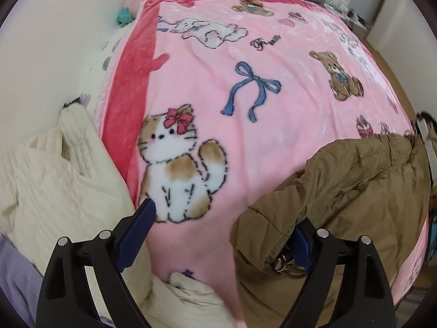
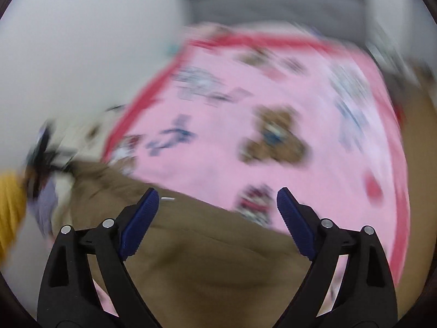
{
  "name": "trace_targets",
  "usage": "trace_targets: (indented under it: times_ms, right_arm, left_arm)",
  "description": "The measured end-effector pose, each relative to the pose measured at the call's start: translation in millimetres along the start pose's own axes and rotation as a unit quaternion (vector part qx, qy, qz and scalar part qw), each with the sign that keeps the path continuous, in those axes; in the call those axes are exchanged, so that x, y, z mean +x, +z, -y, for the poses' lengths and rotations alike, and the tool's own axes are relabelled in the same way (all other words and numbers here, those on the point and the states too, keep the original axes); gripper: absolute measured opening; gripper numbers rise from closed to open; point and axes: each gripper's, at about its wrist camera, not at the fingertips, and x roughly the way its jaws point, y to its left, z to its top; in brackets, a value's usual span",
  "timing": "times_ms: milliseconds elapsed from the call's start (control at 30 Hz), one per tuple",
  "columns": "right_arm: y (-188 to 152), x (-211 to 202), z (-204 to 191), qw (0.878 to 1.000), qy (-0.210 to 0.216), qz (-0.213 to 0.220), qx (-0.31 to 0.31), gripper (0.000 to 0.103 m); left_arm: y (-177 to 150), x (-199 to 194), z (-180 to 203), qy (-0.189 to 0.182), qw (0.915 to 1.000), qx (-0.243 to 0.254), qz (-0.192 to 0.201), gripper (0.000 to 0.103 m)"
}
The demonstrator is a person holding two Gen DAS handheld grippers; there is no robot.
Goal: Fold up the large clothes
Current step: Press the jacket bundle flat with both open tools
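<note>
- Where the bed fills both views, its surface is a pink fleece blanket (image 1: 273, 87) with a red border, printed with a cat wearing a red bow (image 1: 174, 164), a blue ribbon (image 1: 251, 90), teddy bears (image 1: 338, 73) and a white rabbit.
- Room: a pale wall (image 1: 54, 41) stands to the left of the bed, a grey headboard (image 2: 273, 2) at its far end, and a wooden floor shows at the right edge.
- A cream quilted cover (image 1: 54, 186) lies crumpled between the blanket and the wall.
- Writing: cursive script (image 1: 266, 43) is printed on the blanket beside the rabbit; the letters cannot be read with certainty.
- Task item: an olive-brown padded jacket (image 1: 341, 191) lies bunched on the near right part of the blanket, one fold draped over the right finger of the left gripper (image 1: 224, 235).
- Left gripper: fingers spread wide, clamping nothing.
- Right gripper (image 2: 218, 205): fingers likewise spread, hovering above the jacket; this view is heavily blurred.
</note>
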Motion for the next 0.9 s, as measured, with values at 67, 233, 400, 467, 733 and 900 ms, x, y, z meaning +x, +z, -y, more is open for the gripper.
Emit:
trace_targets:
  times_ms: [67, 233, 400, 467, 733, 900]
  right_arm:
    - [-11, 14, -70, 0.993, 0.035, 0.036, -0.104, 0.091]
    - [-23, 102, -205, 0.965, 0.085, 0.057, -0.241, 0.091]
    - [-13, 207, -235, 0.962, 0.086, -0.067, -0.249, 0.076]
    - [-17, 242, -224, 0.960, 0.106, -0.149, -0.211, 0.062]
    - [-23, 244, -214, 0.972, 0.047, -0.122, -0.196, 0.066]
    - [-29, 160, -197, 0.984, 0.030, -0.016, -0.173, 0.079]
  left_arm:
    - [-9, -3, 0, -0.015, 0.9997, -0.014, 0.009, 0.084]
    - [-24, -11, -8, -0.067, 0.9959, -0.050, 0.035, 0.084]
    - [-40, 3, -11, -0.087, 0.9940, -0.059, 0.033, 0.084]
    - [-52, 10, -10, -0.117, 0.9905, -0.064, 0.033, 0.085]
    - [-83, 68, -4, -0.119, 0.9885, -0.093, 0.005, 0.085]
    - [-97, 33, 19, -0.138, 0.9834, -0.054, 0.104, 0.085]
